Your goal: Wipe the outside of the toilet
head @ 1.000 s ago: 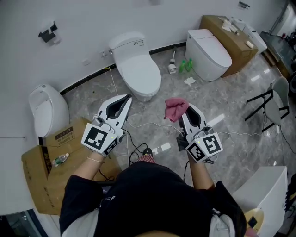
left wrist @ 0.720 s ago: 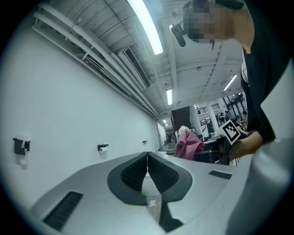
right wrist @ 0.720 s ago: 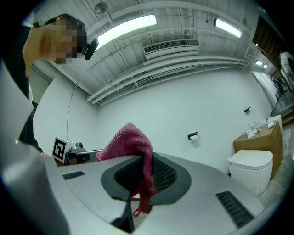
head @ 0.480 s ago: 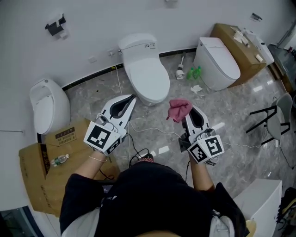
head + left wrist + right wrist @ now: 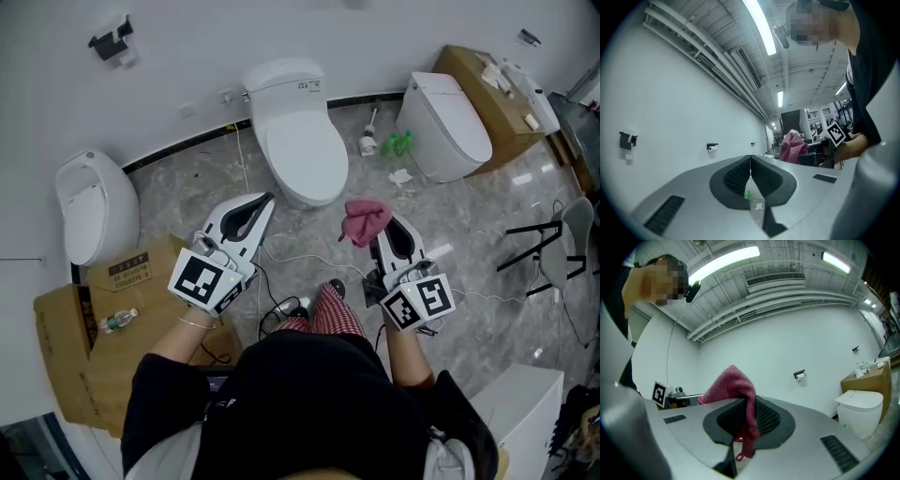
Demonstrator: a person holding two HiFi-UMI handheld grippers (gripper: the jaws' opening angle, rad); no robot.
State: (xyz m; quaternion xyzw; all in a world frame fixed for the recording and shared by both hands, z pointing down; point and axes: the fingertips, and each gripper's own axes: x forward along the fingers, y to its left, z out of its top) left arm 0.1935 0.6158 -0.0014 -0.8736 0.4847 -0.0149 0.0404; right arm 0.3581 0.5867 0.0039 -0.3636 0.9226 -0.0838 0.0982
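A white toilet (image 5: 295,141) with its lid down stands against the far wall, in the upper middle of the head view. My right gripper (image 5: 380,223) is shut on a pink cloth (image 5: 364,220), which bunches above its tips just right of the toilet's front; the same pink cloth (image 5: 736,392) drapes between the jaws in the right gripper view. My left gripper (image 5: 265,200) is shut and holds nothing, its tips close to the toilet's front left. In the left gripper view the jaws meet at the tips (image 5: 750,157).
A second toilet (image 5: 448,127) stands to the right with a cardboard box (image 5: 487,89) behind it. A toilet brush (image 5: 367,141) and a green bottle (image 5: 401,143) lie between the toilets. A urinal (image 5: 86,211) and a flattened box (image 5: 94,323) are at left. Cables (image 5: 281,258) cross the marble floor.
Both grippers have moved slightly closer to the middle toilet, and the view has shifted a little. The person's foot now shows near the cables. The cloth stays held.
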